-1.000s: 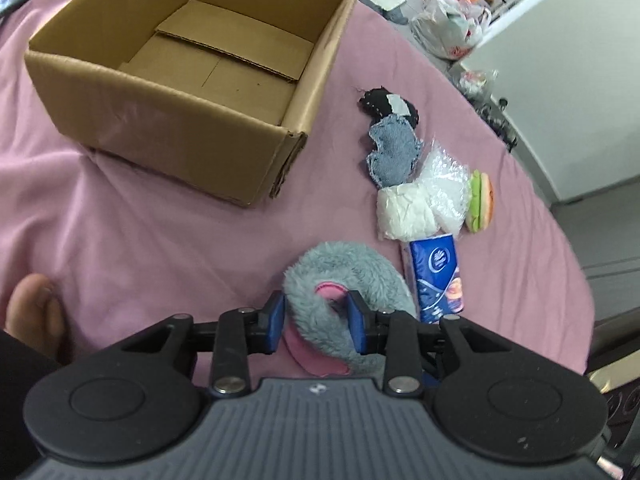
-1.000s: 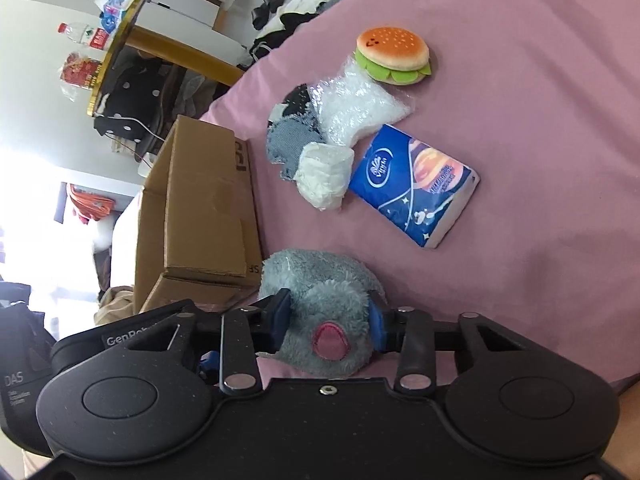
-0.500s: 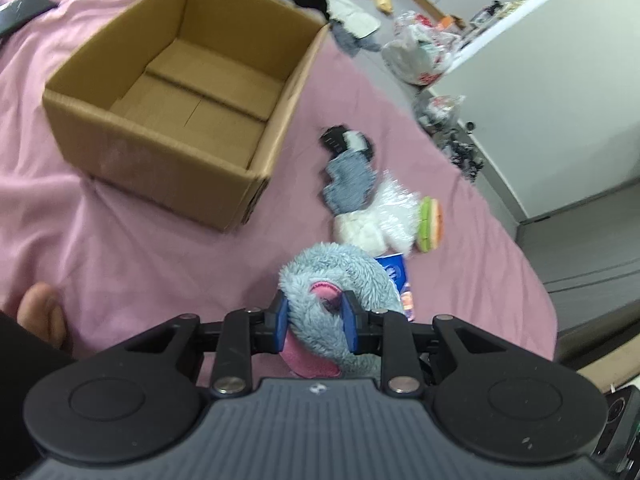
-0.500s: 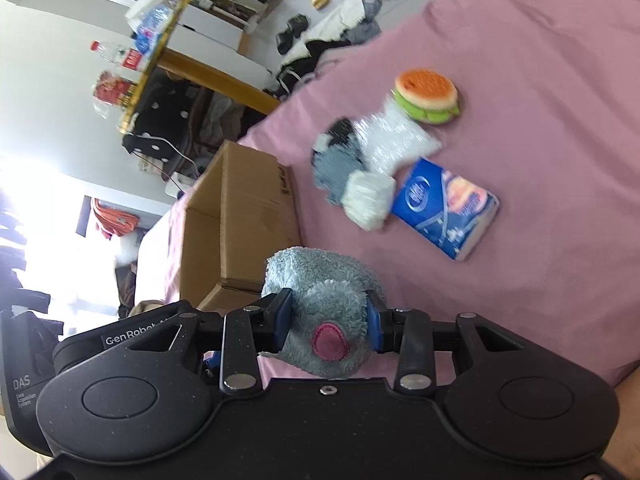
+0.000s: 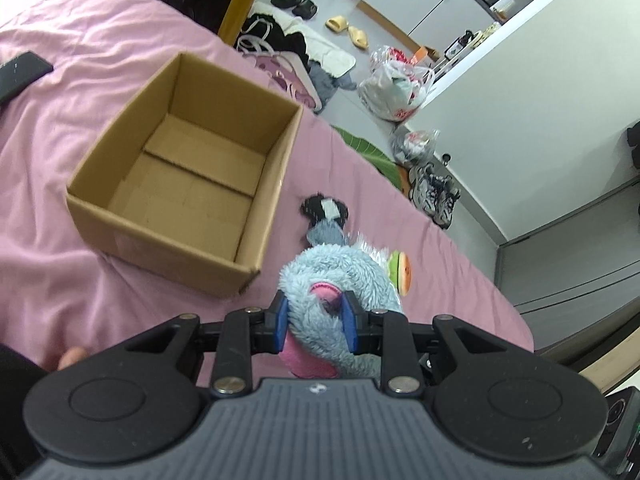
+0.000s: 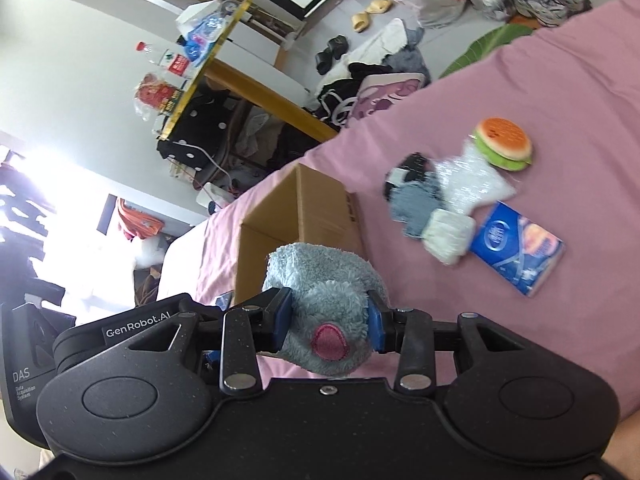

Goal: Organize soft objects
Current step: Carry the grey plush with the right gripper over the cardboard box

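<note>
Pink bed point(image 5: 48, 264) held scattered soft things; cluttered floor beyond. Left claw point(image 5: 316, 322) and right claw point(image 6: 329, 322) each pinched same blue plush point(image 5: 340, 276) between pads, lifted above bed, just beside box point(image 5: 188, 176). Box was empty: nothing sorted. Farther off waited tissue pack point(image 6: 516, 254), burger toy point(image 6: 504, 142), cloth bits point(image 6: 416, 204).

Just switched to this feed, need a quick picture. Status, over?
Left gripper and right gripper both shut on the fluffy blue slipper, held above the bedspread. Cardboard box open, empty. Nothing blocking the way, over.
</note>
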Available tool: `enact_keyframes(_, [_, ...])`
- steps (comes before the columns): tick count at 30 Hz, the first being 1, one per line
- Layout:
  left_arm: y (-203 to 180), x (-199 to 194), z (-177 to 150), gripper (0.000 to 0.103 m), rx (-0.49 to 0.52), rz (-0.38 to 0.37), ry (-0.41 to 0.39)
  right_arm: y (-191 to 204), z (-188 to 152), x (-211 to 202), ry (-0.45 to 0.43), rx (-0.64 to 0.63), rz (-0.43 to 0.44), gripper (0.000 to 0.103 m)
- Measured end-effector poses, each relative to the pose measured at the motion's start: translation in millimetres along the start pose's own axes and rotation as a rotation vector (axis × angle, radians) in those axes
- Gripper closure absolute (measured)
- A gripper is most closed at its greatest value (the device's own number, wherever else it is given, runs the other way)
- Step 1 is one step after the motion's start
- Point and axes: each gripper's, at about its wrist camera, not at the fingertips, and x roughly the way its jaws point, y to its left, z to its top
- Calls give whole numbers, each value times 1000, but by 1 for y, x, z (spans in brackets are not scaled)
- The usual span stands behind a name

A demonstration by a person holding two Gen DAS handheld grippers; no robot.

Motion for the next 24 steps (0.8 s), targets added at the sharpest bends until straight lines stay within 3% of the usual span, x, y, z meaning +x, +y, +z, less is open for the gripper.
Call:
enact_keyframes(12, [24,-18,34,76,-5,-11,-60,46,7,32,7,-79,23,62])
enact_keyframes(24, [64,-8,78,76,-57,5,-86,77,19,84,50,-121,36,62])
